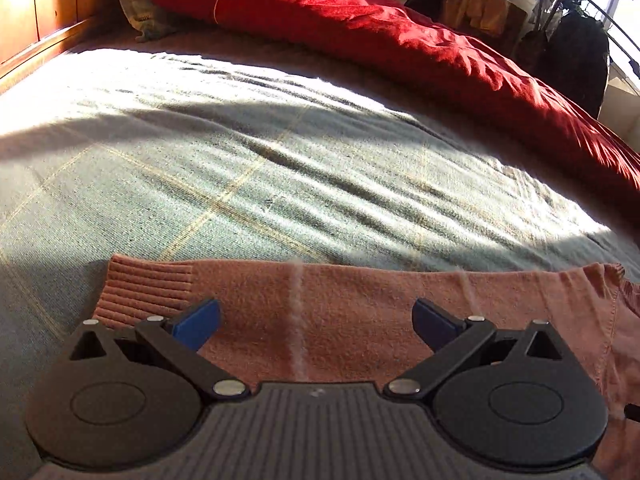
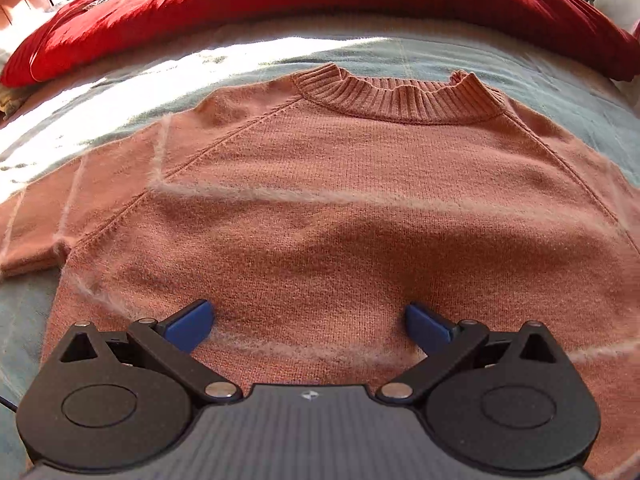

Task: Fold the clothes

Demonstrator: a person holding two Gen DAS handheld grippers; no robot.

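Observation:
A salmon-pink knit sweater [image 2: 340,208] with pale fuzzy stripes lies flat on the bed, its ribbed collar [image 2: 400,94] at the far side. My right gripper [image 2: 308,322] hovers over the sweater's lower body, open, nothing between its blue pads [image 2: 192,322]. In the left wrist view one sleeve [image 1: 340,304] stretches across the bottom, its ribbed cuff [image 1: 144,288] at the left. My left gripper [image 1: 316,322] hangs above that sleeve, open and empty.
A grey-green plaid bedspread [image 1: 240,160] covers the bed, partly in bright sun. A red blanket [image 1: 400,40] is bunched along the far side. A wooden headboard [image 1: 40,12] stands at the left; dark bags [image 1: 576,60] and a clothes rack sit beyond the bed.

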